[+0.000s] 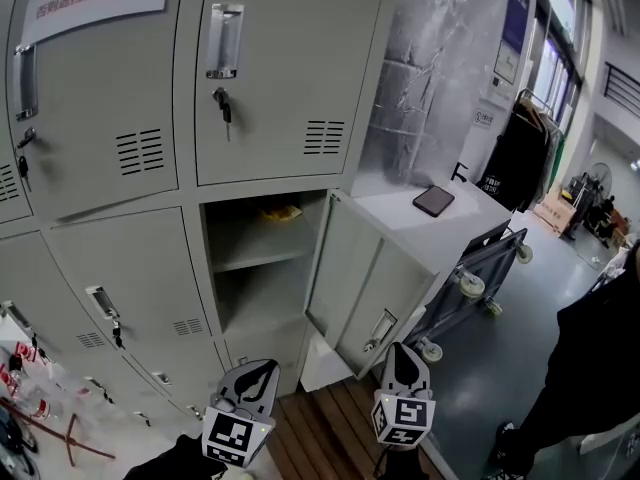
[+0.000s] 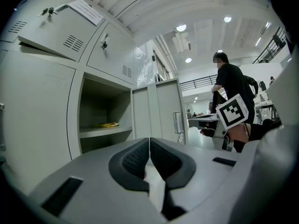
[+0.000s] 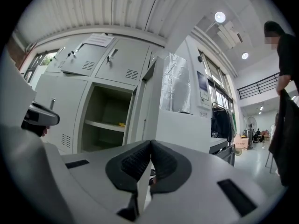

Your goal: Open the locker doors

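Saw grey hall floor (image 1: 530,348), wood planks (image 1: 325,423) at 6 o'clock, cart (image 1: 478,268) at 3 o'clock. Found grey locker bank (image 1: 130,268) filling 9 to 12. Noted one locker door (image 1: 372,280) swung wide, at 3 o'clock of its compartment (image 1: 262,268); yellow item (image 1: 281,211) on shelf. Logged left gripper (image 1: 257,370) and right gripper (image 1: 402,354) low at 6 o'clock, both clenched on nothing.
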Available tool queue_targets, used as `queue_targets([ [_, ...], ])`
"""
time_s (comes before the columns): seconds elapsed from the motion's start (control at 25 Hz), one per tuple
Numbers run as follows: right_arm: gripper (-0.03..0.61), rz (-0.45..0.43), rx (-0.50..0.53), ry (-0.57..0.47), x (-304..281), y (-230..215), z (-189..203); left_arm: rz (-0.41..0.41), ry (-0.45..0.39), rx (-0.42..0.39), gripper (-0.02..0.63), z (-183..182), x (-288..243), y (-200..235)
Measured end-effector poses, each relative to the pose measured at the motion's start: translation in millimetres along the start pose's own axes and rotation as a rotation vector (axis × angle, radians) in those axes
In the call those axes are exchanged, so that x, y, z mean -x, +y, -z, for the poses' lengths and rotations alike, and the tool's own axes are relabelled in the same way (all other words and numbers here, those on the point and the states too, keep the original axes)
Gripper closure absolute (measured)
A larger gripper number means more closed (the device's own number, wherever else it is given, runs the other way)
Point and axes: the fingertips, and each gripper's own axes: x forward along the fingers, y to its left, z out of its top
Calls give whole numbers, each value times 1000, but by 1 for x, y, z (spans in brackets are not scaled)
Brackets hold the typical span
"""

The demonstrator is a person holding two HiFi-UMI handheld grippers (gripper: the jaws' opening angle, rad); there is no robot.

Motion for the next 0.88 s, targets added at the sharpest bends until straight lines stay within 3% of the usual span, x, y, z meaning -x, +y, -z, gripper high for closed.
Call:
queue_targets([
  [0.36,561,-129,-9,-56,30,42,-20,-71,48,-2,588,-6,29,-3],
  [0.52,561,-203,45,-78,47,75,-24,-129,46,-4,588,-6,51,-3],
  [0.88,561,-418,11,-110,80,150,-21,-301,56,-7,588,2,121,4],
])
